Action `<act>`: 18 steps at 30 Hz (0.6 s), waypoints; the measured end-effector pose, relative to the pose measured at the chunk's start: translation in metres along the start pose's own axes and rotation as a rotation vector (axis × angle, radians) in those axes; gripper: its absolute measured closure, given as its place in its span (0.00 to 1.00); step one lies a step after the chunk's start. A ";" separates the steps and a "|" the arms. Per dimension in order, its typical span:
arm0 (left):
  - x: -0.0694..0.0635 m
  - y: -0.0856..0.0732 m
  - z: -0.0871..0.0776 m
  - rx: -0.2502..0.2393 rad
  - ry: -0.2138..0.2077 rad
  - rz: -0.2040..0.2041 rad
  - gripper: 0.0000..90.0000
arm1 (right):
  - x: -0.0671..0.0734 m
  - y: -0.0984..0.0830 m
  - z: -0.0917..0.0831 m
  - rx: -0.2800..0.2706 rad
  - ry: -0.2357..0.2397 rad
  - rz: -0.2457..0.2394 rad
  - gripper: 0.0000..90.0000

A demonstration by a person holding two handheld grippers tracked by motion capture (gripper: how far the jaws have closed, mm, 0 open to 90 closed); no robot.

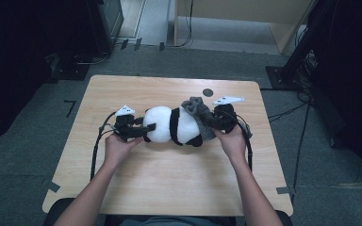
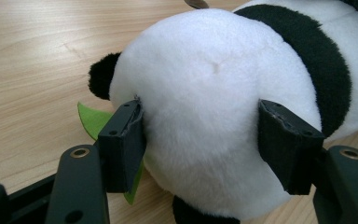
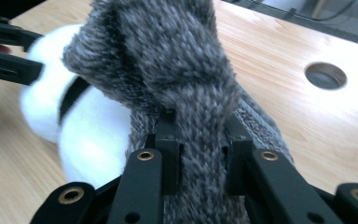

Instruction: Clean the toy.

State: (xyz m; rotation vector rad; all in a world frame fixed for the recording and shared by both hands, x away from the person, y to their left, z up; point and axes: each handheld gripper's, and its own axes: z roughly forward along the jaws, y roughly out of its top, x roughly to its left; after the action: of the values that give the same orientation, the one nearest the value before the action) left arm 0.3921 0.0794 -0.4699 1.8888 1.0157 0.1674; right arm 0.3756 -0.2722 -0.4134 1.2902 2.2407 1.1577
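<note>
On wooden table (image 1: 169,179), centre: plush panda (image 1: 174,125), lying on side, head toward my left. My left gripper (image 1: 143,129) clamped on panda's white head, pads (image 2: 123,142) pressing fur from both sides; green leaf piece (image 2: 91,119) under panda beside nearer pad. My right gripper (image 1: 217,120) narrow, pinching grey knitted scarf (image 3: 168,70) between pads; scarf draped over panda's body end. Round hole (image 1: 208,92) in tabletop beyond scarf
</note>
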 end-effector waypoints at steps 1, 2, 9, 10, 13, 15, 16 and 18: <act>0.000 0.000 0.000 0.000 0.000 -0.001 0.40 | -0.001 -0.002 0.000 -0.003 -0.005 0.002 0.83; 0.000 0.000 0.000 0.000 0.000 -0.001 0.40 | -0.002 -0.006 0.001 -0.005 -0.011 0.002 0.83; 0.000 0.000 0.000 -0.001 -0.003 -0.006 0.40 | -0.008 -0.024 0.008 -0.002 -0.054 0.024 0.84; 0.000 0.000 0.000 -0.001 -0.003 -0.006 0.40 | -0.008 -0.026 0.010 -0.002 -0.060 0.020 0.84; 0.000 0.000 0.001 -0.004 -0.003 -0.007 0.40 | -0.010 -0.032 0.014 0.012 -0.062 0.033 0.85; 0.000 0.000 0.001 -0.003 -0.002 -0.005 0.40 | -0.011 -0.036 0.017 0.023 -0.059 0.050 0.85; 0.000 0.000 0.001 -0.002 -0.002 -0.006 0.40 | -0.012 -0.038 0.019 0.026 -0.058 0.056 0.85; 0.000 0.000 0.001 -0.001 -0.002 -0.004 0.40 | -0.012 -0.042 0.023 0.043 -0.059 0.061 0.86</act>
State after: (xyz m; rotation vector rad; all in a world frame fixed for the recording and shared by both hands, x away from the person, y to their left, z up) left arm 0.3923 0.0792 -0.4707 1.8855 1.0182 0.1639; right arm 0.3721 -0.2824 -0.4612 1.4004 2.2099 1.0828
